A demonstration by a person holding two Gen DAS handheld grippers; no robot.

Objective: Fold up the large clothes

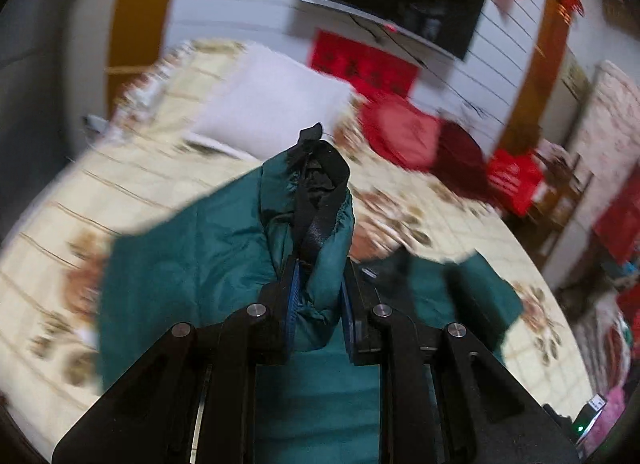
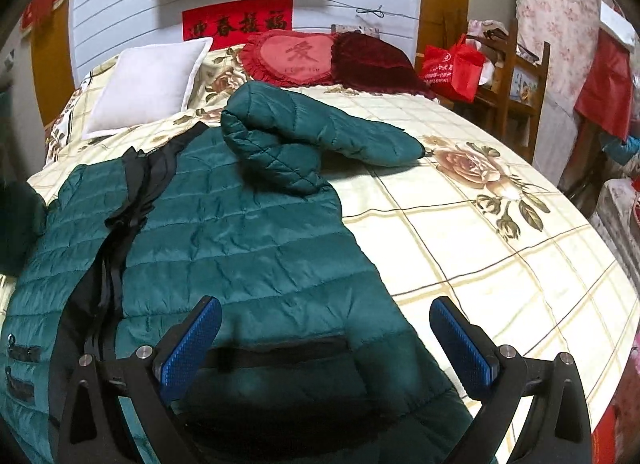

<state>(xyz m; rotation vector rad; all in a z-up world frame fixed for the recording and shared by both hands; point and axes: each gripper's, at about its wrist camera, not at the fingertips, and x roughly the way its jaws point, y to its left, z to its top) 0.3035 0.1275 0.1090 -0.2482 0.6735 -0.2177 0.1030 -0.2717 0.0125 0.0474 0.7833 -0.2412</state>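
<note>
A dark green quilted jacket (image 2: 248, 248) lies front up on the bed, its black zipper band (image 2: 120, 220) running down the left. Its right sleeve (image 2: 320, 132) is bent and rests toward the pillows. My right gripper (image 2: 326, 344) is open and empty, hovering over the jacket's lower right hem. In the left wrist view, my left gripper (image 1: 320, 304) is shut on the jacket's other sleeve (image 1: 316, 232), near its black-lined cuff (image 1: 320, 168), and holds it lifted above the jacket body (image 1: 168, 256). That view is blurred.
The bed has a cream floral checked sheet (image 2: 480, 264). A white pillow (image 2: 148, 84), a red heart cushion (image 2: 296, 56) and a dark red cushion (image 2: 376, 60) lie at its head. A wooden rack with a red bag (image 2: 452, 68) stands at the right.
</note>
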